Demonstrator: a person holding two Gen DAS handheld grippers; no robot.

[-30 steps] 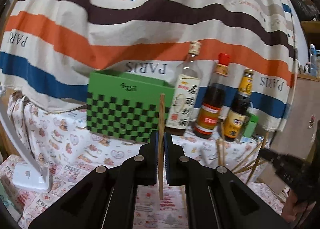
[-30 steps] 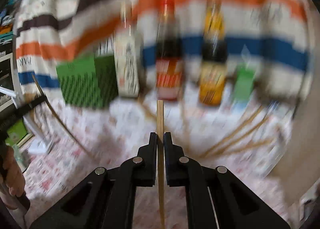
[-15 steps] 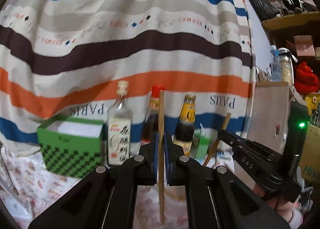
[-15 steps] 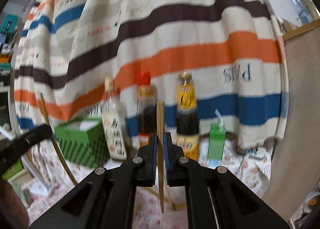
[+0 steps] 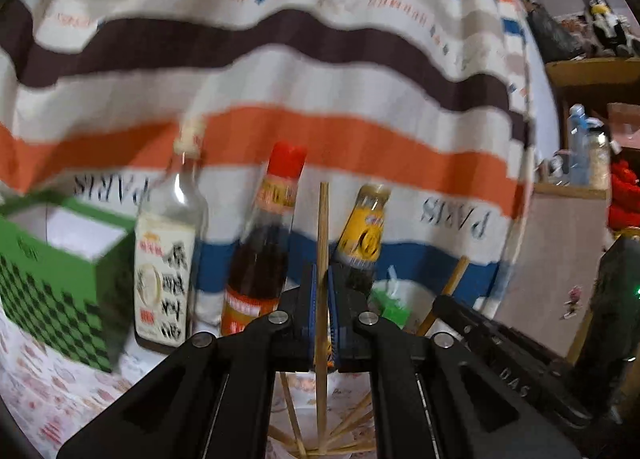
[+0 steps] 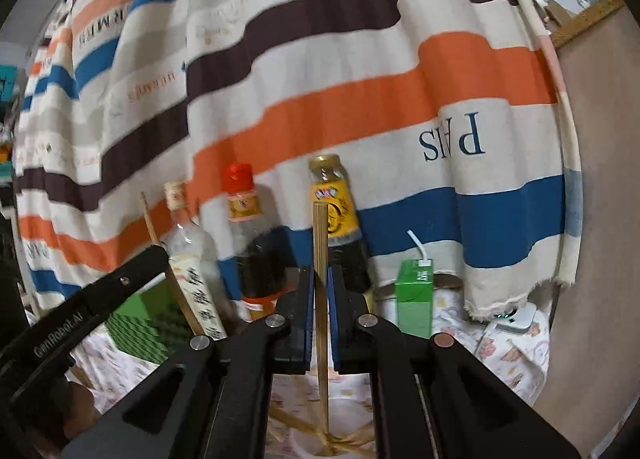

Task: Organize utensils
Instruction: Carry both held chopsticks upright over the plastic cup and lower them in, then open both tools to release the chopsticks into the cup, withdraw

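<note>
My left gripper is clamped on one wooden chopstick, upright between the blue pads; my right gripper pinches a second chopstick the same way. Each is gripped around mid-length, with stick showing above and below. I judge them light, stiff and smooth, so a thin stick can pivot or slide in the pads; holding near the middle keeps it balanced. More chopsticks lie scattered on the tablecloth below; the green box stands left of the bottles

2 wooden chopsticks upright; others apparently lie scattered below.
</note>
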